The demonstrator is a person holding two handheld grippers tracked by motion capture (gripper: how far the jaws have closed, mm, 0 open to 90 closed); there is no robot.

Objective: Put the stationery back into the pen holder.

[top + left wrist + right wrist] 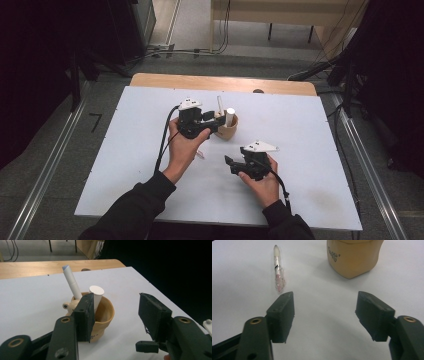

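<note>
High view: a white counter (125,165) carries a tan ceramic cup (227,130) near its middle, slightly toward the far edge. Two white cylindrical sticks stand in the cup, a slim capped tube (219,106) leaning to the left and a thicker flat-topped cylinder (230,116). The left gripper (212,125) sits just beside the cup's left side, its jaws apart and clamping nothing. The right gripper (229,163) lies nearer the front edge, well apart from the cup, jaws likewise apart and empty.

Left gripper view: one jaw stands in front of the cup (105,315), the other to its right over bare counter.

Right gripper view: a clear pen with pink markings (277,270) lies flat on the counter beyond the jaws, beside the cup (353,257).
</note>
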